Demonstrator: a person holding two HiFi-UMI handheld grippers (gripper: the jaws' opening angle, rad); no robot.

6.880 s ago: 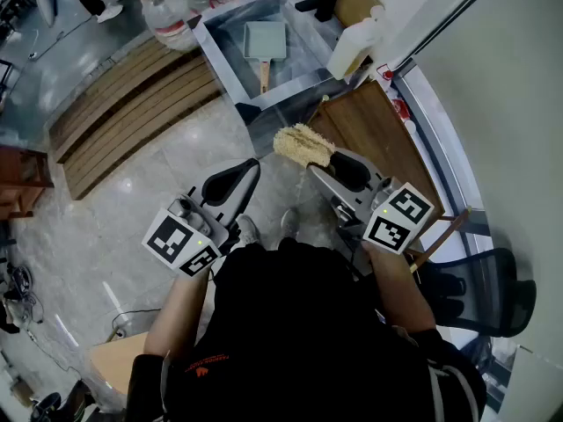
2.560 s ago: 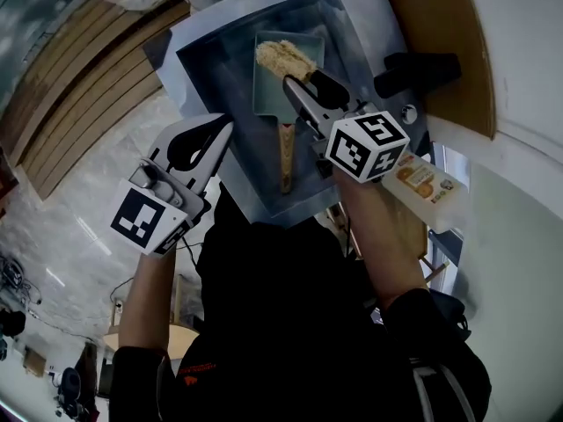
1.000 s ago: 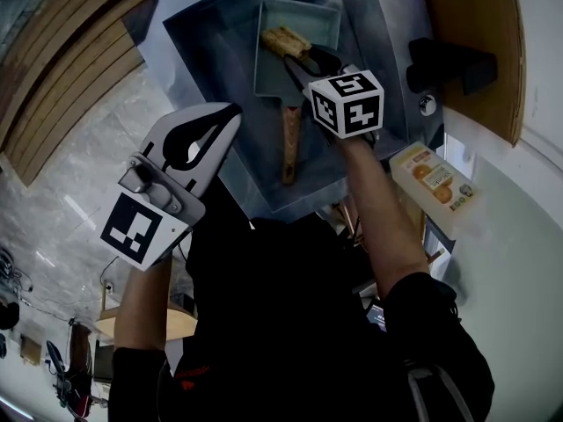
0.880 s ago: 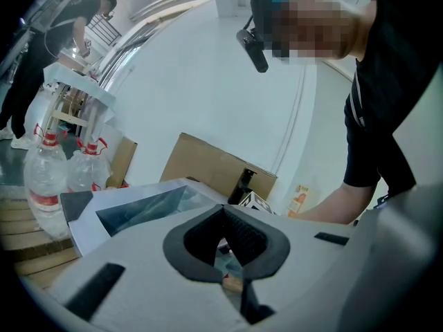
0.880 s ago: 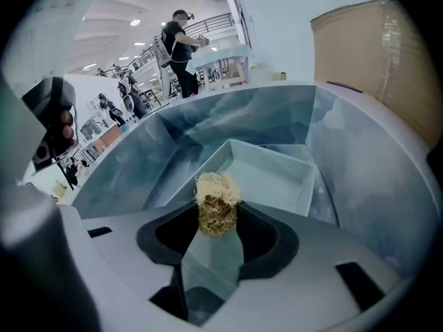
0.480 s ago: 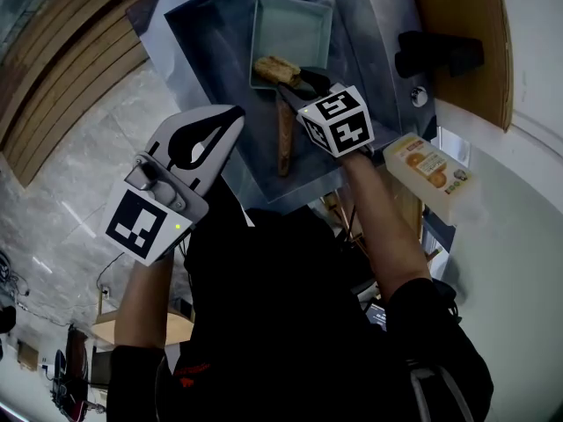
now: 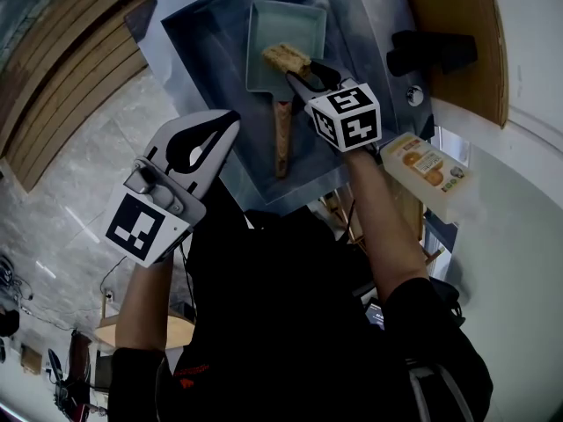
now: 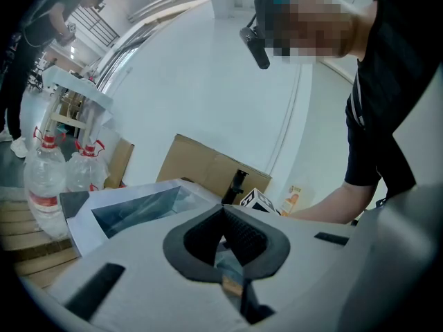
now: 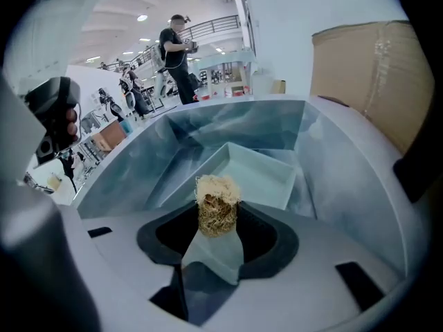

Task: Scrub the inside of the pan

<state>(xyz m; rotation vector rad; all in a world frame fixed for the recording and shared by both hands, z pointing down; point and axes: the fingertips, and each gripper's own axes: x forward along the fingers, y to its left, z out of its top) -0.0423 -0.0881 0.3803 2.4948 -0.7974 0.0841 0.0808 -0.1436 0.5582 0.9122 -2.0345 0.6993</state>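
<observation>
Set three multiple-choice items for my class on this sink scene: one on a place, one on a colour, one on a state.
1. Where does the pan lie? A on a stove; B in the sink; C on a shelf.
2. What colour is the pan's inside? A red; B black; C pale blue-green.
3. How is the right gripper? A open, empty; B shut on the scrubber; C shut on the pan's handle.
Answers: 1 B, sink walls surround it; 2 C, plain in the head view; 3 B, its jaws pinch the straw-coloured scrubber.

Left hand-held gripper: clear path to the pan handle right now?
Likely yes: the handle lies bare, and the right hand-held gripper with its scrubber is over the pan. The left hand-held gripper is shut, so must open.
</observation>
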